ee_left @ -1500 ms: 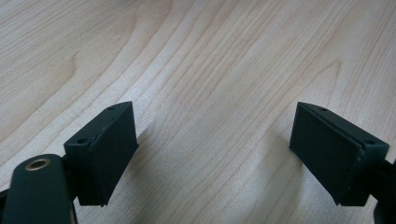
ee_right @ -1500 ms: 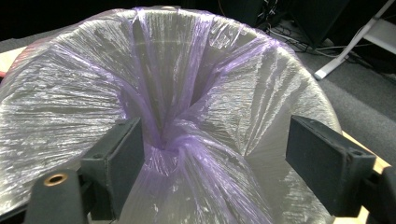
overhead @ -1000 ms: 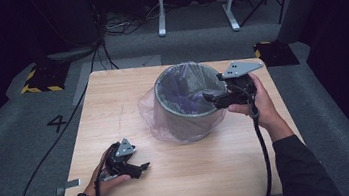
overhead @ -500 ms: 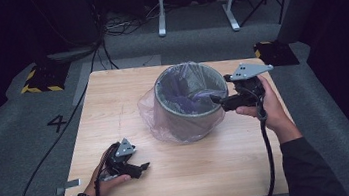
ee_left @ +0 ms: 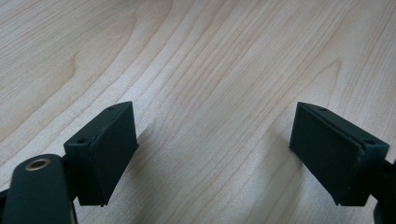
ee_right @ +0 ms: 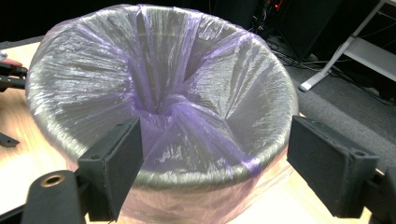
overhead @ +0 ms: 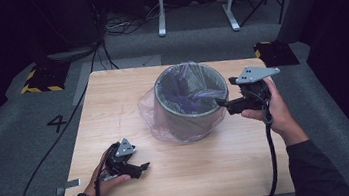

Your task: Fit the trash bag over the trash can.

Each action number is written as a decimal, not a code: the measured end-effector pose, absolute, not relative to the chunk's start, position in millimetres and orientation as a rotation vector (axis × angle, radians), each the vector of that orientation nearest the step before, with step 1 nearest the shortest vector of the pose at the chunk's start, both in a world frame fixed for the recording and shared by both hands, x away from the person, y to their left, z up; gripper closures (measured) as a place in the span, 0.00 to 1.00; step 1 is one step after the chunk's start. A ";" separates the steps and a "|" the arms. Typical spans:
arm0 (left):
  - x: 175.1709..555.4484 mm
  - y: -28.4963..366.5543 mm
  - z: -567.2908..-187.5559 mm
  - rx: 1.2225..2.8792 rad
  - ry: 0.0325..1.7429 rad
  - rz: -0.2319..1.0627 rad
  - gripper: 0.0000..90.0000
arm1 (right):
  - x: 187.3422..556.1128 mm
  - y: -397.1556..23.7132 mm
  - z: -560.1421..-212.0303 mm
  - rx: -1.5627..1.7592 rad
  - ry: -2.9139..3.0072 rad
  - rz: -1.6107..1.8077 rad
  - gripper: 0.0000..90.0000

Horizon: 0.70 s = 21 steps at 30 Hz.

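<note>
A grey round bin lined with a translucent purple bag stands at the middle of the wooden table. The bag's top is folded out over the rim and hangs down the outside. My right gripper hovers at the bin's right rim, pointing left at it, open and holding nothing. In the right gripper view the bin's rim and the bag lie just beyond the wide-apart jaws of the right gripper. My left gripper rests on the table near its front left, open above bare wood.
A black cable runs across the grey floor left of the table. A yellow-and-black striped block sits at the back left. White frame legs stand behind the table. There is free tabletop in front of the bin.
The right gripper has drifted a little to the right and nearer, off the bin's rim. The left gripper has stayed put.
</note>
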State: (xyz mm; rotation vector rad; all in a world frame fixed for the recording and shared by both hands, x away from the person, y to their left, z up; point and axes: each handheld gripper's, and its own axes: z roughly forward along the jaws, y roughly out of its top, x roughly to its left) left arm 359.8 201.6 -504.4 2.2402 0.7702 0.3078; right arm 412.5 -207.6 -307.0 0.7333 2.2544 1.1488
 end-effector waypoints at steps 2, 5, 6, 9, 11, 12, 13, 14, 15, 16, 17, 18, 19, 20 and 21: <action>359.8 201.6 -504.4 2.240 0.770 0.308 0.16 | 410.8 -209.3 -307.4 0.732 2.257 1.146 0.21; 359.8 201.6 -504.4 2.240 0.770 0.307 0.16 | 409.0 -213.3 -308.3 0.736 2.265 1.151 0.21; 359.8 201.6 -504.4 2.240 0.770 0.308 0.16 | 408.1 -214.2 -308.8 0.741 2.264 1.148 0.21; 359.9 201.6 -504.4 2.240 0.770 0.307 0.16 | 404.7 -216.9 -310.0 0.729 2.266 1.131 0.21; 359.9 201.6 -504.4 2.240 0.770 0.307 0.16 | 403.1 -218.3 -311.1 0.726 2.266 1.137 0.21; 359.8 201.6 -504.4 2.240 0.770 0.308 0.16 | 402.4 -218.7 -311.8 0.727 2.264 1.135 0.21; 359.8 201.6 -504.4 2.240 0.770 0.308 0.16 | 402.0 -218.9 -312.2 0.726 2.264 1.132 0.21; 359.8 201.5 -504.4 2.240 0.770 0.308 0.16 | 401.4 -219.3 -312.7 0.722 2.264 1.131 0.21; 359.8 201.6 -504.4 2.240 0.770 0.308 0.16 | 400.3 -219.6 -313.0 0.724 2.262 1.132 0.21; 359.8 201.6 -504.4 2.240 0.770 0.308 0.16 | 399.4 -219.7 -313.5 0.721 2.260 1.131 0.22; 359.8 201.6 -504.4 2.240 0.770 0.307 0.16 | 398.6 -219.9 -313.9 0.716 2.261 1.126 0.22; 359.8 201.6 -504.4 2.240 0.770 0.308 0.16 | 397.6 -219.8 -314.2 0.714 2.262 1.118 0.22; 359.9 201.6 -504.4 2.240 0.770 0.307 0.16 | 396.8 -219.7 -314.5 0.712 2.261 1.108 0.22; 359.9 201.6 -504.4 2.240 0.770 0.307 0.16 | 395.9 -219.6 -314.8 0.713 2.259 1.104 0.22; 359.9 201.6 -504.4 2.240 0.770 0.307 0.16 | 395.3 -219.6 -314.9 0.713 2.262 1.100 0.22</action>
